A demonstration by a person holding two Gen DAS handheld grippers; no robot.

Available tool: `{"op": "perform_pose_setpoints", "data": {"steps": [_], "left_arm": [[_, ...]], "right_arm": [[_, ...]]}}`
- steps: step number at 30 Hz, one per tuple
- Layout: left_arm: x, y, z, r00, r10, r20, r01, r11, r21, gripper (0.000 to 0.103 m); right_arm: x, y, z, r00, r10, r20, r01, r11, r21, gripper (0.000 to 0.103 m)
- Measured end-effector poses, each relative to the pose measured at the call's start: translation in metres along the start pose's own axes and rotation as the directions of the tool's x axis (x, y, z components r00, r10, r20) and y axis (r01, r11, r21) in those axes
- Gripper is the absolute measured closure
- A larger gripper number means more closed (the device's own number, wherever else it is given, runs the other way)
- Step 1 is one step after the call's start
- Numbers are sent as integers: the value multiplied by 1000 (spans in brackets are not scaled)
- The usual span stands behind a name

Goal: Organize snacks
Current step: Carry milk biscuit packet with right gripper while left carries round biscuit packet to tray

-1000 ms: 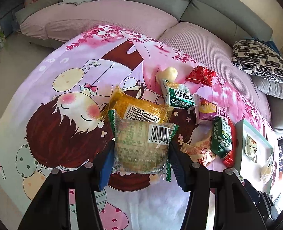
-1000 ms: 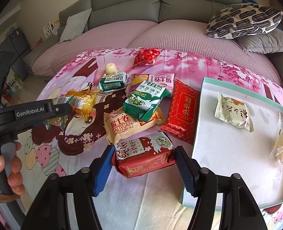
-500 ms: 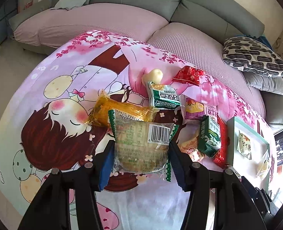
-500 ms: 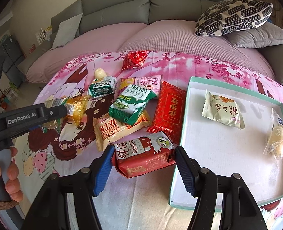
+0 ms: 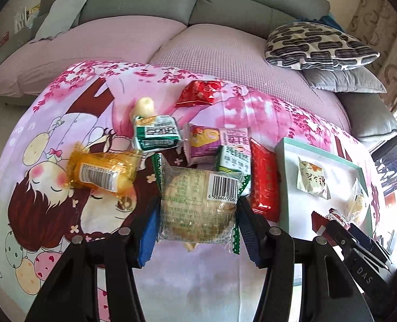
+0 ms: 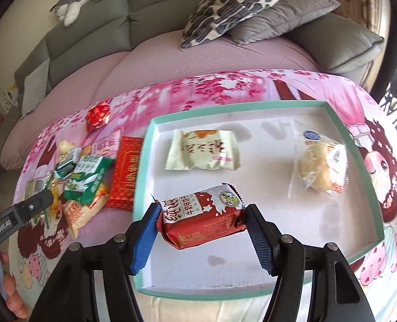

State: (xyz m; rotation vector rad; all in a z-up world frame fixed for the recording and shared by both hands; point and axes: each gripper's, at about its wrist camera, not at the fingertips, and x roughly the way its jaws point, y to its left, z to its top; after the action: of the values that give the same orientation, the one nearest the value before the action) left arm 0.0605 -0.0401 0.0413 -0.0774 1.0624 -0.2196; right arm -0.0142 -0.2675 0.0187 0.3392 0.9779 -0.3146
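Note:
My right gripper (image 6: 202, 237) is shut on a red milk-biscuit packet (image 6: 202, 216) and holds it over the near left part of the teal-rimmed white tray (image 6: 354, 145). The tray holds a cream packet (image 6: 202, 150) and a clear-wrapped pastry (image 6: 320, 170). My left gripper (image 5: 197, 230) is shut on a clear green-edged cake packet (image 5: 198, 204), held above the cartoon-print cloth (image 5: 50, 214), left of the tray (image 5: 285, 187). Loose snacks lie on the cloth: a yellow packet (image 5: 101, 171), a green packet (image 5: 157, 132), a flat red packet (image 5: 264, 182).
A grey sofa with pink cushions (image 5: 220, 53) runs behind the cloth-covered table. A patterned pillow (image 5: 319, 45) lies at the back right. A small red wrapped candy (image 5: 198, 92) and a pale round sweet (image 5: 144, 106) lie near the far edge.
My right gripper carried the red biscuit packet rightward from the snack pile to above the tray. My left gripper moved right and up with the cake packet, away from the yellow packet.

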Motion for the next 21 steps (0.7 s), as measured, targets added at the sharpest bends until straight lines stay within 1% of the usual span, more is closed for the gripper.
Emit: {"op": "perform_pose_setpoints", "data": {"steps": [4, 6, 9, 12, 16, 21], "left_arm": [[2, -36, -2, 999, -36, -4, 36, 995, 89, 46], [4, -56, -4, 998, -61, -11, 62, 989, 136, 46], [6, -85, -7, 995, -100, -22, 102, 973, 206, 46], [7, -110, -13, 993, -113, -18, 114, 956, 271, 46], [10, -136, -22, 991, -133, -26, 134, 931, 340, 46], [18, -158, -33, 989, -141, -43, 147, 905, 398, 46]], "right_arm": [[-7, -41, 2, 999, -47, 13, 46, 994, 100, 36], [-12, -61, 2, 996, -89, 22, 85, 985, 149, 36], [-22, -89, 1, 990, -140, 31, 130, 968, 215, 36], [-32, -112, 1, 978, -208, 37, 191, 947, 259, 36], [-40, -130, -1, 976, -211, 46, 187, 935, 302, 36], [-44, -133, -2, 976, -209, 56, 183, 934, 307, 36]]}}
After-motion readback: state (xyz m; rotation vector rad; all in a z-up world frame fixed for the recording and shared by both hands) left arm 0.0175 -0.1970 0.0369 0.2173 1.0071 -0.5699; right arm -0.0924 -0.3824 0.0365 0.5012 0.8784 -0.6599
